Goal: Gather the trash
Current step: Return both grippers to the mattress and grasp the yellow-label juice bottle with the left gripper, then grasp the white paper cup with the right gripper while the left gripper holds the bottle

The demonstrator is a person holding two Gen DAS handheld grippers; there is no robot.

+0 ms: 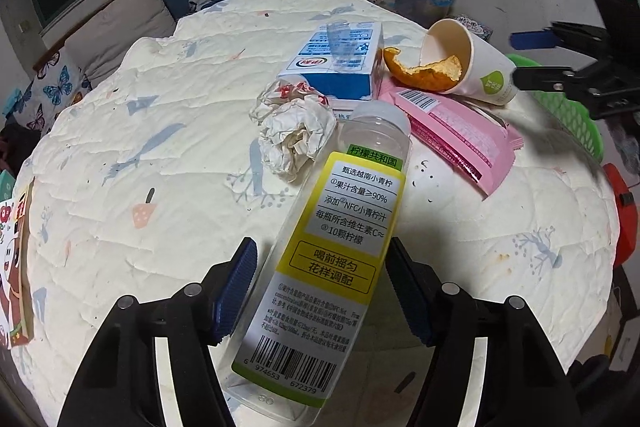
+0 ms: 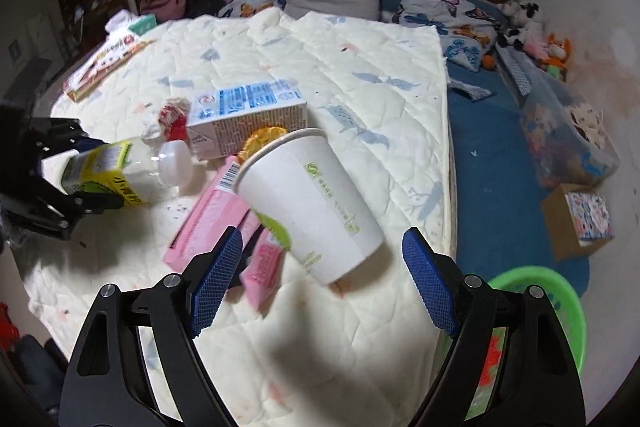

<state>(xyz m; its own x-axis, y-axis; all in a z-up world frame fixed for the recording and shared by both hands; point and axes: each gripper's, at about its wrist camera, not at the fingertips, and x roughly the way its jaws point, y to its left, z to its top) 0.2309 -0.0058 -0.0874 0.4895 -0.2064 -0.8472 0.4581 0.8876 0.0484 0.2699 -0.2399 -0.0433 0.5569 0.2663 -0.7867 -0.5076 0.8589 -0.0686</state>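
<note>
A clear plastic bottle (image 1: 336,243) with a yellow label lies slanted on the white quilt (image 1: 140,155). My left gripper (image 1: 322,291) is shut on its lower half, a blue pad against each side. The right wrist view shows the same grip, the bottle (image 2: 112,167) in the left gripper (image 2: 90,173). A white paper cup (image 2: 312,203) lies on its side over a pink wrapper (image 2: 208,219). My right gripper (image 2: 320,279) stands open just short of the cup's base, touching nothing. An orange peel (image 1: 424,71) sits at the cup's mouth (image 1: 448,43).
A blue-and-white milk carton (image 1: 340,67) with a small clear cup (image 1: 340,43) on it and a crumpled paper wad (image 1: 292,131) lie beyond the bottle. A green basket (image 2: 552,303) stands on the floor off the bed's right edge. Pillows and plush toys line the far wall.
</note>
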